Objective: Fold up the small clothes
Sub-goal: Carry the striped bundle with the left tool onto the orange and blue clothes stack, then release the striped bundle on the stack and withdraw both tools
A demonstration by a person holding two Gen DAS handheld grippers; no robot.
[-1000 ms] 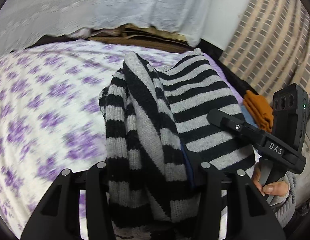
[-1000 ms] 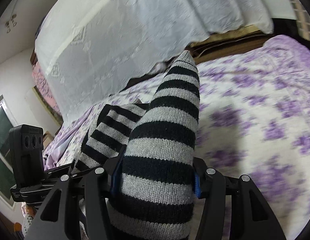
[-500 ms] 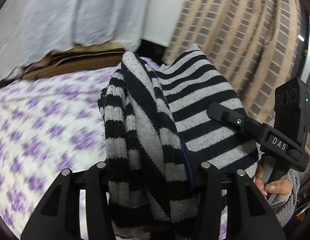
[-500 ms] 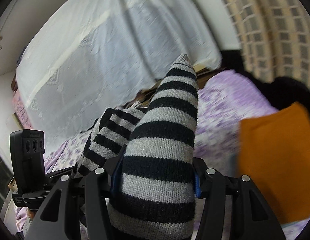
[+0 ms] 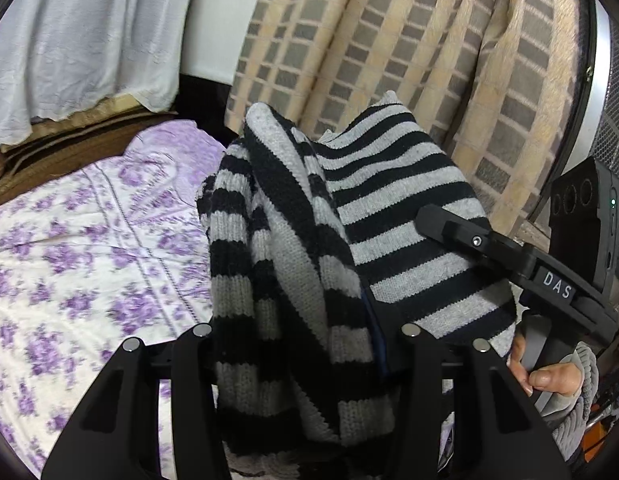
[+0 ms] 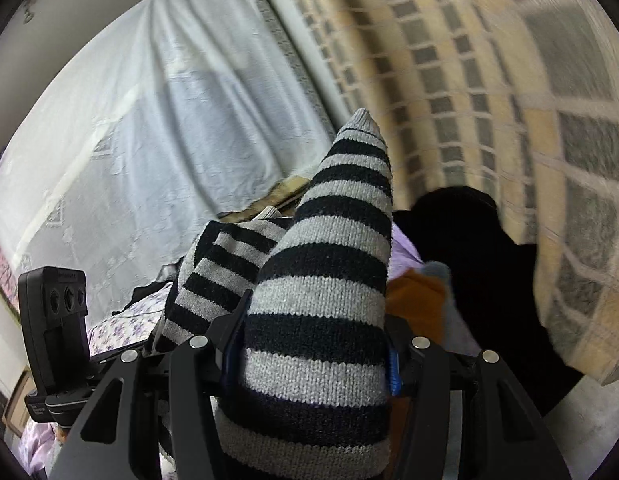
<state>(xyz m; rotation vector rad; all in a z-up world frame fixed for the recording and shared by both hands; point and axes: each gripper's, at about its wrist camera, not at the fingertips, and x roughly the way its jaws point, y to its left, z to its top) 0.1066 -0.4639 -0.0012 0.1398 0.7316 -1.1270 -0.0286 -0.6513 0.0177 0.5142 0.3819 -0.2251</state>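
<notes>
striped knit garment (image 5: pixel 349 240) | left claw (image 5: pixel 305 332): clamped on it | right claw (image 6: pixel 309 344): clamped on it | containers: none visible

We read "DAS" in white letters on the right gripper (image 5: pixel 461 236), on its black body; nothing else legible.

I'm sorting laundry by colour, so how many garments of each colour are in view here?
Black-and-grey striped: 1, the striped knit garment held by both grippers.
Orange: 1, the orange garment on the bed.
Pale blue-grey: 1, the pale garment beside it; its kind is unclear.
Total: 3
</notes>
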